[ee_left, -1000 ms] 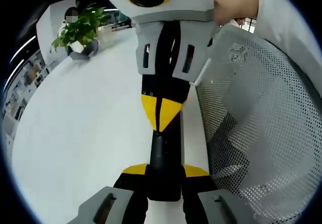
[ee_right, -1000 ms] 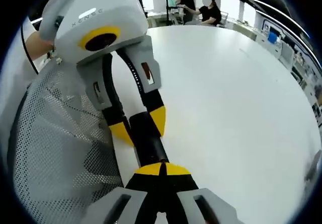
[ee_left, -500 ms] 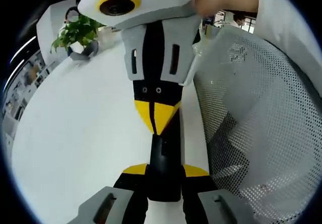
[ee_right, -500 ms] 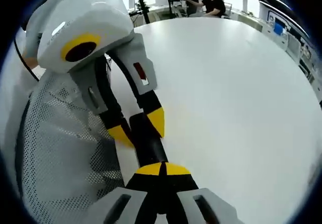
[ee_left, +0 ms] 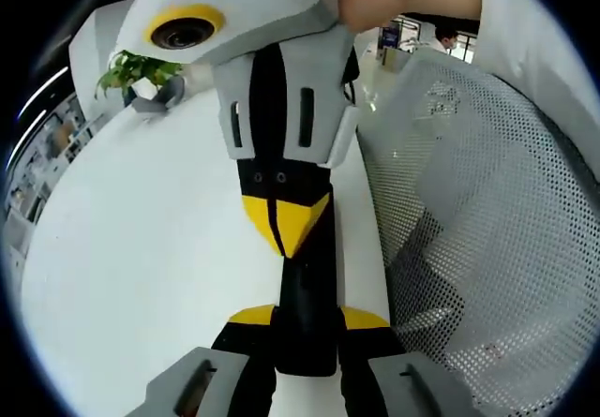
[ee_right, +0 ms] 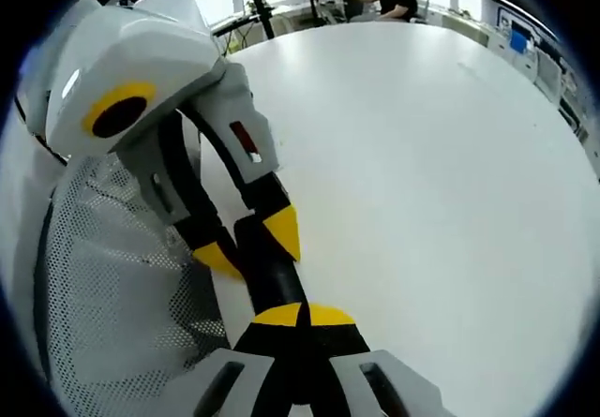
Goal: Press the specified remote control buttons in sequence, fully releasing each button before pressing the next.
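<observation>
In the left gripper view, the left claw [ee_left: 305, 319] grips a black remote control [ee_left: 305, 305] above the white surface [ee_left: 141, 248], beside a mesh chair [ee_left: 478, 230]. The right claw [ee_left: 281, 239], clenched, tips apparently touching the remote.

In the right gripper view, the right claw [ee_right: 302, 316] stays pinched together on the remote [ee_right: 267, 272], which the left claw [ee_right: 248, 244] clamps.

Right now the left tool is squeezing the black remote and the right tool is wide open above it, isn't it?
Not quite. The left tool does grip the black remote, but the right tool is shut, its yellow tips pinched together and touching the remote, as the left gripper view shows.
</observation>
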The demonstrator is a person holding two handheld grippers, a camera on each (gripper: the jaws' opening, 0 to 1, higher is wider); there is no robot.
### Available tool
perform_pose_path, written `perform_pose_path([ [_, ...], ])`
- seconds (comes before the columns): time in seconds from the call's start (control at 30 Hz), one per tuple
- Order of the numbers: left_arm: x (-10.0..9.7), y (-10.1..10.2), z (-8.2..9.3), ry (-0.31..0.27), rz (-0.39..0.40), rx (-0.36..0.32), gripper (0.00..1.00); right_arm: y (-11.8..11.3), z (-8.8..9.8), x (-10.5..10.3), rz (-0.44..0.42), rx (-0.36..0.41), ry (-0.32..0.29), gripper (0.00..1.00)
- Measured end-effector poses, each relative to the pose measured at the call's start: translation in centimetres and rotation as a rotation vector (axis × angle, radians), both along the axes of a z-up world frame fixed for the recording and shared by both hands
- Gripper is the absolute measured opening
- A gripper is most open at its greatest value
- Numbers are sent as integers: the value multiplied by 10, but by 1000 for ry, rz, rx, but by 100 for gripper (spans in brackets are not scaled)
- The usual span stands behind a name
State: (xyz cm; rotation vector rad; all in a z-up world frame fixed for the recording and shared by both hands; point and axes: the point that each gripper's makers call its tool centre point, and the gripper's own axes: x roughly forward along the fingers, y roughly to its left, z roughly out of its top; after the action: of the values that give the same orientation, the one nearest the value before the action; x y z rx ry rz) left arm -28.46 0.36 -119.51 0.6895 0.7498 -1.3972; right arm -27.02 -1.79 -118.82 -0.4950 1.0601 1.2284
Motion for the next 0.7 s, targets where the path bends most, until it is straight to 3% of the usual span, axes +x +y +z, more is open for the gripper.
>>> perform_pose_path([
  [0.07, 0, 0, 0, 1, 3, -3, 23, 2, 2, -1, 1, 67, -68, 0],
  [0.2, 0, 0, 0, 1, 8, -8, 23, -1, 6, -4, 12, 95, -195, 0],
  [0.33, 1, -1, 0, 2, 12, -10, 23, 8, 13, -13, 33, 121, -205, 0],
  [0.4, 1, -1, 0, 2, 13, -12, 23, 9, 8, -16, 48, 98, -176, 0],
  [0.57, 0, -1, 0, 2, 12, -14, 23, 10, 6, -17, 106, 58, -188, 0],
  [0.7, 0, -1, 1, 4, 16, -18, 23, 10, 5, -18, 243, -8, -269, 0],
])
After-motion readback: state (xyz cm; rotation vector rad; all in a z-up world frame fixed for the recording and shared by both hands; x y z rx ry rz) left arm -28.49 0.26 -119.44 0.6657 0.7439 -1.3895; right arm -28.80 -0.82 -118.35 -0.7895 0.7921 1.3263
